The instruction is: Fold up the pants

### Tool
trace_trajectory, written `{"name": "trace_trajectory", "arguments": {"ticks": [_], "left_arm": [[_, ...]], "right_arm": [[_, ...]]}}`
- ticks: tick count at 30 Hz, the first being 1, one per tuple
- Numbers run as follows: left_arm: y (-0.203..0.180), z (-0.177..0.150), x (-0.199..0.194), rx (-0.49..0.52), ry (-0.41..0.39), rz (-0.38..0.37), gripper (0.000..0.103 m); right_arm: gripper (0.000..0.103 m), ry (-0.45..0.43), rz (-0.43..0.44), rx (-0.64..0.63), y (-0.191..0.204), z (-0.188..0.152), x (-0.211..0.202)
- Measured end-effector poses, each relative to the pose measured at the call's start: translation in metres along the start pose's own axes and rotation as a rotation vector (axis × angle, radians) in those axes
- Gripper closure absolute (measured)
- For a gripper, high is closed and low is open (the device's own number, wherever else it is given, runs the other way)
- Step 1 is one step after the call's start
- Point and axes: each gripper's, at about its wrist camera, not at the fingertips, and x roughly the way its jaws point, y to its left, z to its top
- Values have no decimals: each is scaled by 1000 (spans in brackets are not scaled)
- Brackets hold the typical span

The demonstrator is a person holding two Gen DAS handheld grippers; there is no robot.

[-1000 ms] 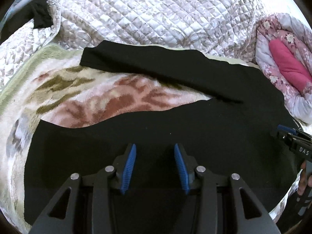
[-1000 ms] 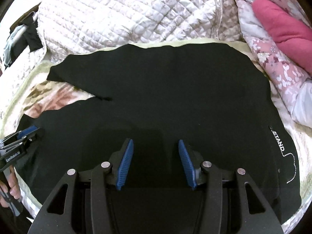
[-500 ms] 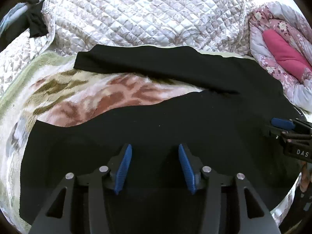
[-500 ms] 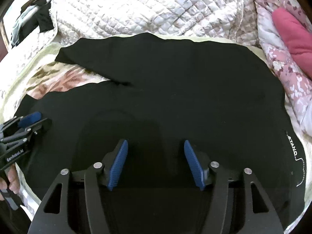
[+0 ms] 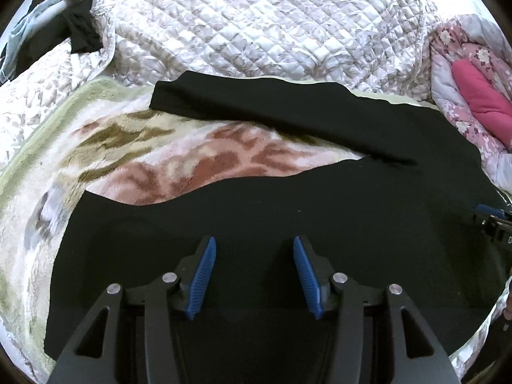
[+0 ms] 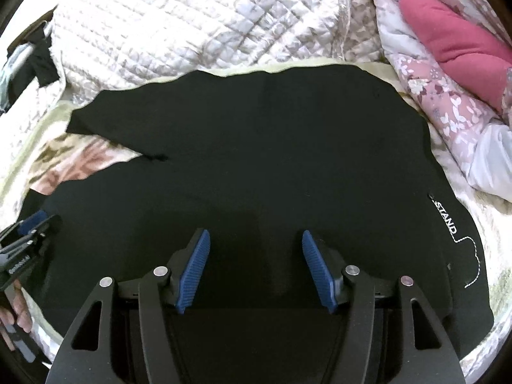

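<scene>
The black pants [image 5: 288, 211] lie spread, legs apart. Both the left gripper [image 5: 252, 275] and right gripper [image 6: 256, 272] hover open, holding nothing. Next, I think, they must grasp the near leg's edge.

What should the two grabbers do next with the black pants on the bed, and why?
Probably lower both and pinch the near edge. The black fabric pants lie flat on the fuzzy patterned blanket, legs spread apart and not yet folded. The left gripper and right gripper are open above the cloth, holding nothing, so a grip likely comes first.
</scene>
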Motion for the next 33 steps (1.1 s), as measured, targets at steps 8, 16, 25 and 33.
{"name": "trace_trajectory", "arguments": {"ticks": [8,16,25,33], "left_arm": [[-4,7,-4,12,50,-60,49],[-3,46,5,52,59,-111,49],[-1,128,48,106,16,-125,49],[-8,183,115,122,28,-115,45]], "right_arm": [[43,0,62,-65,14,4,-4],[43,5,135,-148,19,40,-3],[42,14,147,-273,-1,116,39],[42,41,131,-331,-12,174,98]]}}
